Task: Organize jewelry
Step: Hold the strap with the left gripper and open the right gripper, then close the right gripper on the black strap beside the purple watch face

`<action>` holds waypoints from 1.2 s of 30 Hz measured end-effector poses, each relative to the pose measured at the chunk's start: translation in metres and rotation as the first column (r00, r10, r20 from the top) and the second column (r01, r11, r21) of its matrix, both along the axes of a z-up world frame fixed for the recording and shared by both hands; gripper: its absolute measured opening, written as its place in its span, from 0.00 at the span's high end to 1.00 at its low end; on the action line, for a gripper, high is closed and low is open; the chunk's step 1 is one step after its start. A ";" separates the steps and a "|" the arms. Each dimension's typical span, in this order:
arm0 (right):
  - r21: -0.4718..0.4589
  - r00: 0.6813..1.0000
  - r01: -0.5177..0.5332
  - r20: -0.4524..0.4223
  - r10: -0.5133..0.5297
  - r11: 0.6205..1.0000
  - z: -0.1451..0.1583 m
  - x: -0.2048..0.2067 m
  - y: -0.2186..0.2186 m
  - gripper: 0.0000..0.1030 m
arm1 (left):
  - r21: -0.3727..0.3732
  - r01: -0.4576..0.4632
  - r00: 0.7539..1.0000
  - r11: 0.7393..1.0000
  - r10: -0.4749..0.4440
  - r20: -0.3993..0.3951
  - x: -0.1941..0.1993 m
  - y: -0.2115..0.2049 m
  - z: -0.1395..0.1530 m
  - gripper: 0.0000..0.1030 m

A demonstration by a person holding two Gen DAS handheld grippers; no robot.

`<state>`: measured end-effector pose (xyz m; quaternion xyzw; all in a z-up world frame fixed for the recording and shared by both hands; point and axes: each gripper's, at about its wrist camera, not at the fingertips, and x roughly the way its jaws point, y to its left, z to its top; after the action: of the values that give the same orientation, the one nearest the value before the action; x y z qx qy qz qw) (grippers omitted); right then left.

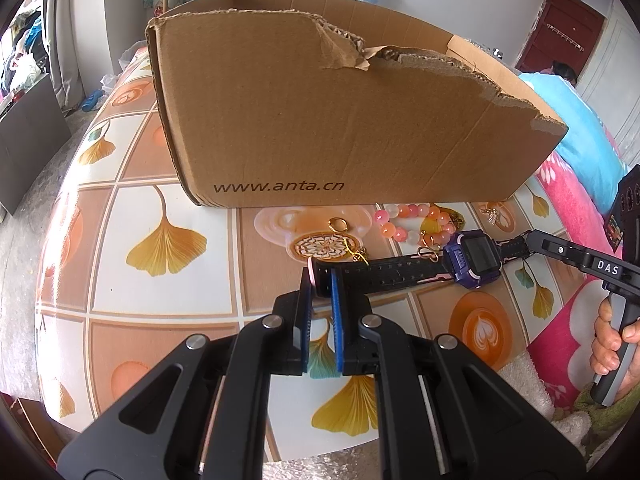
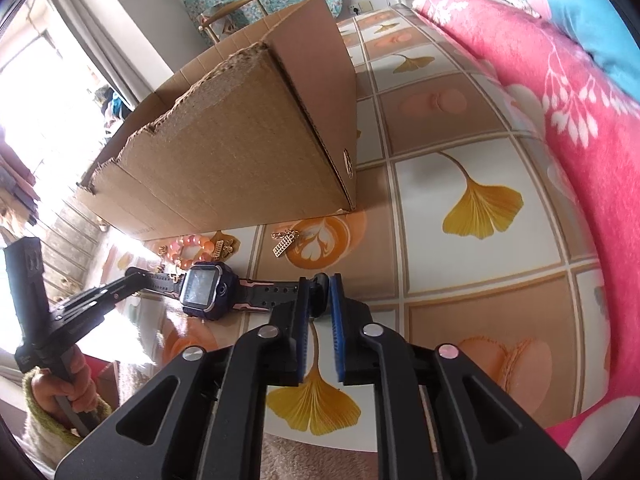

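Gripped both ends, watch [image 1: 474, 258] lies flat

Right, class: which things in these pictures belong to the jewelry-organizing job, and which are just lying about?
Belonging:
purple smartwatch with black strap, each strap end clamped in left tongs and right tongs
pink beaded bracelet
round gold mandala pendant
torn brown cardboard box

Lying about:
pink floral blanket
ginkgo-leaf patterned tablecloth

Left tongs [image 1: 321, 282] and right tongs [image 2: 319, 294], both clamped.
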<state>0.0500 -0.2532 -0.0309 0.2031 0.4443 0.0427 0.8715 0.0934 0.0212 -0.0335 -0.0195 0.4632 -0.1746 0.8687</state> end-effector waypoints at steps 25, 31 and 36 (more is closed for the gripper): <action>-0.127 0.997 -0.039 0.063 0.047 0.991 0.017 -0.003 0.021 0.96 | 0.015 0.010 0.999 1.000 -0.011 0.033 -0.004 0.001 0.006 0.95; -0.128 0.995 -0.039 0.083 0.050 0.991 0.024 -0.004 0.022 0.97 | 0.015 0.017 0.998 1.000 -0.018 0.052 -0.008 0.001 0.013 0.96; -0.136 0.993 -0.038 0.108 0.053 0.990 0.032 -0.007 0.024 0.97 | 0.008 0.021 0.997 1.000 -0.022 0.074 -0.012 0.002 0.022 0.96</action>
<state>0.0427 -0.2297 0.0014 0.1315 0.4014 0.0439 0.9054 0.0813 0.0231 -0.0114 -0.0048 0.4313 -0.1830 0.8834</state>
